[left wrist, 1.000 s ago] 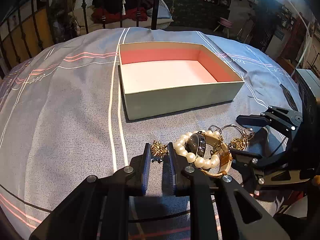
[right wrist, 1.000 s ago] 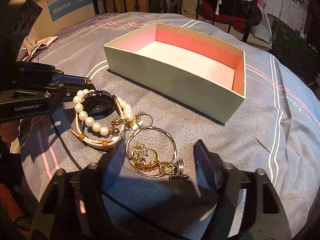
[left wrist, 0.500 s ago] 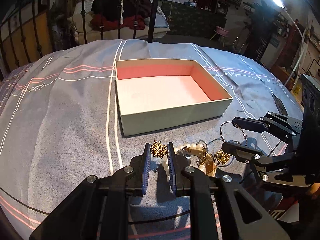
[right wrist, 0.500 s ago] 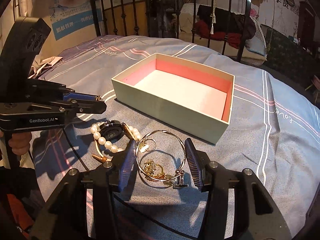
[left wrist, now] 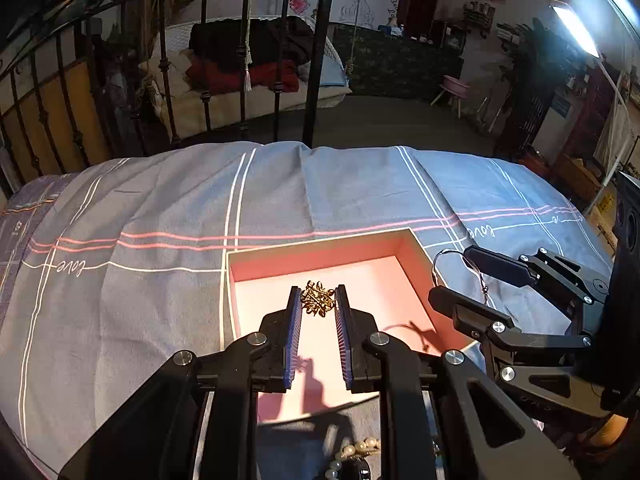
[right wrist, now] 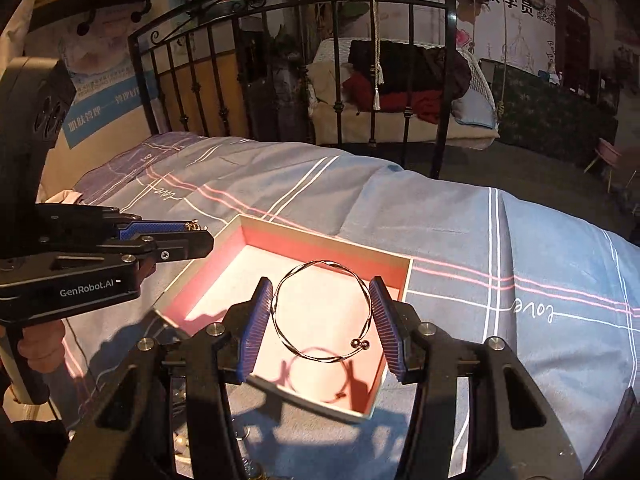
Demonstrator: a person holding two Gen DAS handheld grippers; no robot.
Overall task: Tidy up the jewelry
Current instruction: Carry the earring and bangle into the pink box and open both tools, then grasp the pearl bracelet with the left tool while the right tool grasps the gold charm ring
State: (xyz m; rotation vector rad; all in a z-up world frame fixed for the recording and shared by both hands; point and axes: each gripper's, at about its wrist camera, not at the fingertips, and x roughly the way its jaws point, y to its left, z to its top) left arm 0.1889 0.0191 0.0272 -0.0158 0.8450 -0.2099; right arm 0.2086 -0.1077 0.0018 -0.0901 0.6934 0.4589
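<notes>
Best to lower first, then loosen gently: left gripper [left wrist: 318,306] clenched on gold chain [left wrist: 317,302], right gripper [right wrist: 323,322] pinching silver bangle [right wrist: 321,311], both hanging above pink box [right wrist: 296,238], pearls [left wrist: 354,454] left on bedspread [left wrist: 160,216].

Striped grey-blue bedspread [left wrist: 160,216], black iron bed frame [right wrist: 336,60], red and black clothes [left wrist: 256,56], pink stool [left wrist: 454,86]

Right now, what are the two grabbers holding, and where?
Left gripper pinches a small gold chain cluster by its sides. Right gripper clamps a twisted silver wire bangle across its width.
</notes>
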